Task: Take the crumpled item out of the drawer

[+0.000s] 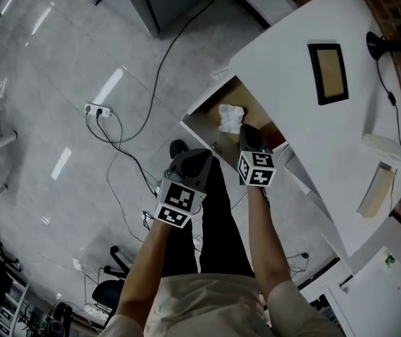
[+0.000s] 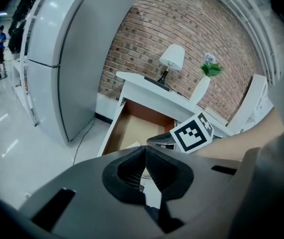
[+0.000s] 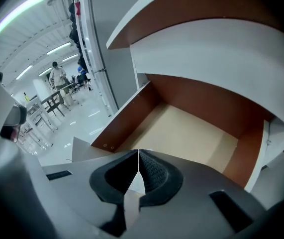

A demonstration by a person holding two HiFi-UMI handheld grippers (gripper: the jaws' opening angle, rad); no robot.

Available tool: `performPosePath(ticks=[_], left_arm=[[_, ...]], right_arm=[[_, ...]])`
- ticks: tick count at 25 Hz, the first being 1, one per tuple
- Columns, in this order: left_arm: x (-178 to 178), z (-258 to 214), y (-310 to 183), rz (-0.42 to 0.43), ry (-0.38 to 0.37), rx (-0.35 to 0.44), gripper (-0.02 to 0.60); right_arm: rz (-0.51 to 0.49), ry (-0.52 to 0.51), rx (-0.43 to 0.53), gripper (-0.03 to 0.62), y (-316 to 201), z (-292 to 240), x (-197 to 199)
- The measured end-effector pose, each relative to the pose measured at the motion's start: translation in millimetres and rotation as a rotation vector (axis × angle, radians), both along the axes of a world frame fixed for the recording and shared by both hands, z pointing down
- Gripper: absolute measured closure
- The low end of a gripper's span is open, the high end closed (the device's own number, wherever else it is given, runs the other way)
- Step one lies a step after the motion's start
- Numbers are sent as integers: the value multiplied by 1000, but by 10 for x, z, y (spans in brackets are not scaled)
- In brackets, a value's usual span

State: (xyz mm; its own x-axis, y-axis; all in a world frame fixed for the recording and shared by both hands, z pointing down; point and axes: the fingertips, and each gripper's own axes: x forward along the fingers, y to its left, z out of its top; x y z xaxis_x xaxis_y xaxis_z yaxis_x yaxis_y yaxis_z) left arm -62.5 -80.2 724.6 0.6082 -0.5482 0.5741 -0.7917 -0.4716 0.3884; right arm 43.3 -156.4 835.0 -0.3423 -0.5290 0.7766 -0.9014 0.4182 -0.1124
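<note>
Black ribbed pads of the right gripper [image 3: 139, 156] were pressed together, tip against tip, with only a thin pale sliver showing through the slit beneath them. Whether a scrap of paper was caught in that pinch could not be told. In the head view its nose reached over the front edge of the open drawer [image 1: 201, 123]. The white crumpled item [image 1: 230, 118] lay on the drawer's tan floor, right at the nose and slightly to its left. It was touching or very nearly so. In the right gripper view, the drawer floor ahead of the jaws was bare tan board between brown walls. The left gripper [image 2: 145, 149] was also closed and held nothing. It hung just outside the drawer front, beside the right one. The drawer stood pulled out from a white desk [image 1: 305, 111] above a grey glossy floor [image 1: 60, 83].
</note>
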Motion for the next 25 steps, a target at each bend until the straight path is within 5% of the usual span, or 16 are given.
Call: performPosePath(ticks=[7,17,25], left_arm=[[11,162,-3,36,-11,3,566],[223,309,-204,54,-7,4,566],[175,365,-272,21,-3,-7,566]], right_arm=[[-36,24,1,559,-143,374,86],[-60,-25,-41,430,-349,705,112],[-94,-12,-114,402,-303,865,113]])
